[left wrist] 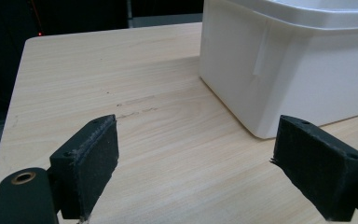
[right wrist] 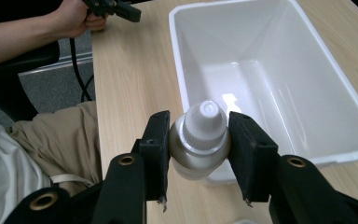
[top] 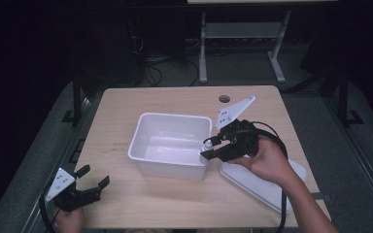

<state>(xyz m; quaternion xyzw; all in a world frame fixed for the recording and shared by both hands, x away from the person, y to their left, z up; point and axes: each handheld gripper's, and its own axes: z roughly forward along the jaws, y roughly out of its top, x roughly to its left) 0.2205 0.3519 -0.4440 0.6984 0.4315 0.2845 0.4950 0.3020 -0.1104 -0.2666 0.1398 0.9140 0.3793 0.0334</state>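
A small white bottle [right wrist: 199,140] with a ribbed white cap sits between the black pads of my right gripper [right wrist: 199,149], which is shut on it. In the high view that gripper [top: 211,148] holds the bottle [top: 207,145] just over the right rim of an open white plastic tub [top: 148,158] at the table's middle. My left gripper [top: 93,177] rests open near the front left corner of the table with nothing between its pads [left wrist: 91,158]. The tub's corner [left wrist: 261,74] stands just beyond it.
A white lid [top: 262,187] lies flat on the table right of the tub, under the right hand. A round cable hole [top: 224,99] is at the table's back. The person's lap and left forearm [right wrist: 18,32] lie along the table's near edge.
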